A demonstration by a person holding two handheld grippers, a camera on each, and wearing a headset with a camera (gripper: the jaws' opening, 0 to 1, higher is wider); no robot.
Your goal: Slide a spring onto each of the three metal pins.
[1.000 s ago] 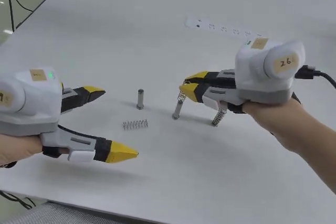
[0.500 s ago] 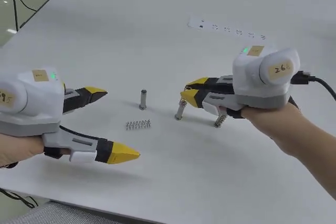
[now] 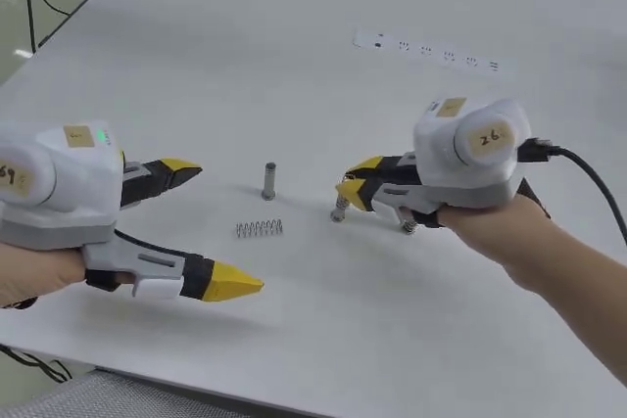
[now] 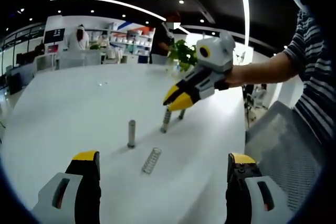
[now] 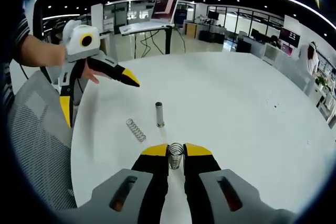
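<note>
Right tongs (image 3: 355,181) clamp a spring (image 5: 176,156) over a pin (image 4: 164,126). Left tongs (image 3: 217,230) gape wide beside the loose spring (image 3: 259,229) and bare pin (image 3: 269,181).

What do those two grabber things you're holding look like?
Both the left gripper and right gripper have rounded white bodies, grey handles and black jaws with yellow tips. The right one has a sticker marked 26 and a black cable. The sleeve is striped.
</note>
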